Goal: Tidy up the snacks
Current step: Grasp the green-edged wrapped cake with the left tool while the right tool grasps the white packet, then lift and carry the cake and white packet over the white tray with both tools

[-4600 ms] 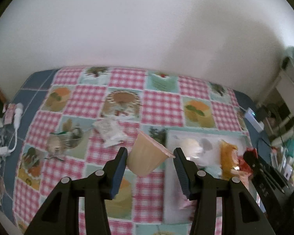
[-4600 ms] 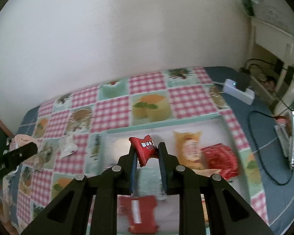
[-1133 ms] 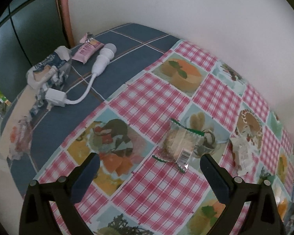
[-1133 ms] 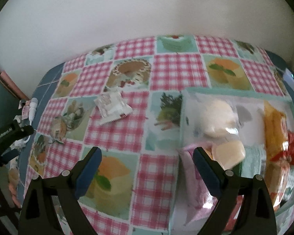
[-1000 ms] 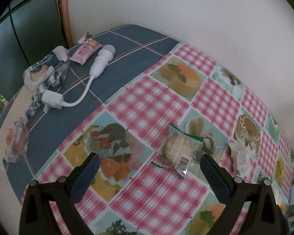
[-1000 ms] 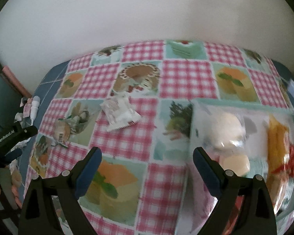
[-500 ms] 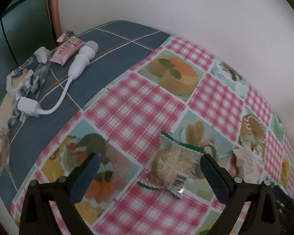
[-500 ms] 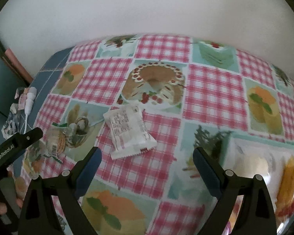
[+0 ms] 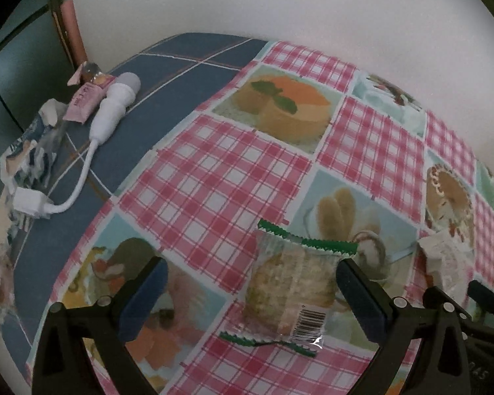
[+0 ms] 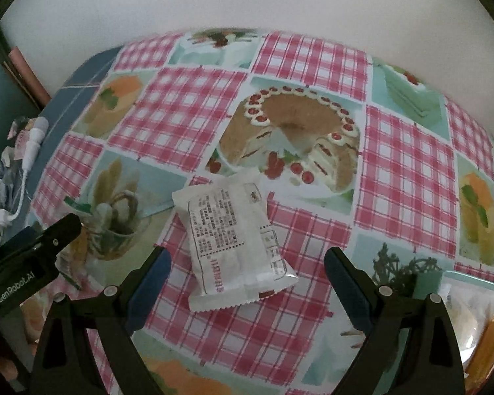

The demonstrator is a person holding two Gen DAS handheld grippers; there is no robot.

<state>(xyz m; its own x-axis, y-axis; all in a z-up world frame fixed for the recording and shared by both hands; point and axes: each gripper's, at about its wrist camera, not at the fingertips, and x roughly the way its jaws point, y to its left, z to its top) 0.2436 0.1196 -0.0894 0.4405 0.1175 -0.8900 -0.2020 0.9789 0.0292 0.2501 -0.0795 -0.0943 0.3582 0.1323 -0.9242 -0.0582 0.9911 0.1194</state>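
Note:
A clear snack packet with green zigzag ends [image 9: 289,288] lies on the checked tablecloth, between the wide-apart fingers of my left gripper [image 9: 252,296] and closer to the right finger; the pads do not press on it. My right gripper [image 10: 247,283] is open above a white snack packet with printed text [image 10: 233,237], which lies flat between its fingers without touching them. The white packet [image 9: 444,263] also shows at the right edge of the left wrist view. The left gripper's body [image 10: 26,256] shows at the left of the right wrist view.
A clear tray [image 10: 471,283] holding several snacks sits at the right. On the blue cloth at the left lie a white cable with plug [image 9: 112,115], a pink packet [image 9: 85,98] and crumpled wrappers [image 9: 29,158]. A wall stands behind the table.
Both grippers have come down closer to the table. The green-edged packet now lies between the left fingers and the white packet between the right fingers. The tray has slid to the right edge.

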